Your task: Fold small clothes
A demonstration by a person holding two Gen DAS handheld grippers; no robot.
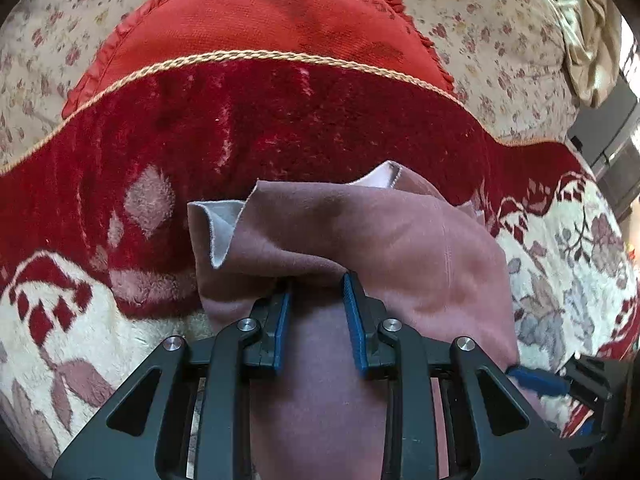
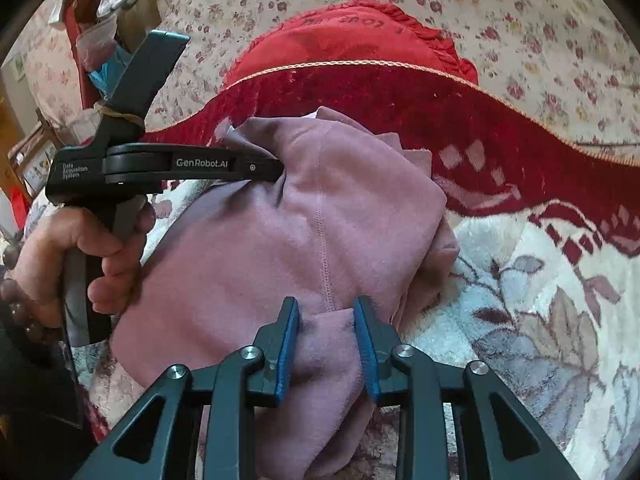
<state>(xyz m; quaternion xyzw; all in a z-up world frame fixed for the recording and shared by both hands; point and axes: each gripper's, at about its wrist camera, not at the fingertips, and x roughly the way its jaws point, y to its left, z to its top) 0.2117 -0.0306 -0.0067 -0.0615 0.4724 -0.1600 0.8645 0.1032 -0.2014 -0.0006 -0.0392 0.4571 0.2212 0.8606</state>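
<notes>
A dusty-pink fleece garment (image 1: 400, 232) lies bunched on a red and cream plush blanket (image 1: 280, 132). My left gripper (image 1: 316, 286) is shut on a gathered fold of it, with cloth filling the gap between the blue pads. In the right wrist view the garment (image 2: 248, 248) shows a stitched seam down its middle. There my right gripper (image 2: 326, 310) pinches a lump of the near edge between its pads. The left gripper (image 2: 280, 170) comes in from the left, held by a hand (image 2: 80, 248), its tips buried in a fold at the garment's far left.
A red cushion (image 1: 260, 12) with a fringed edge rests against the floral sofa back (image 1: 480, 20) behind the blanket. Bags and clutter (image 2: 100, 40) stand at the far left in the right wrist view. The blanket's cream flowered part (image 2: 520, 280) spreads to the right of the garment.
</notes>
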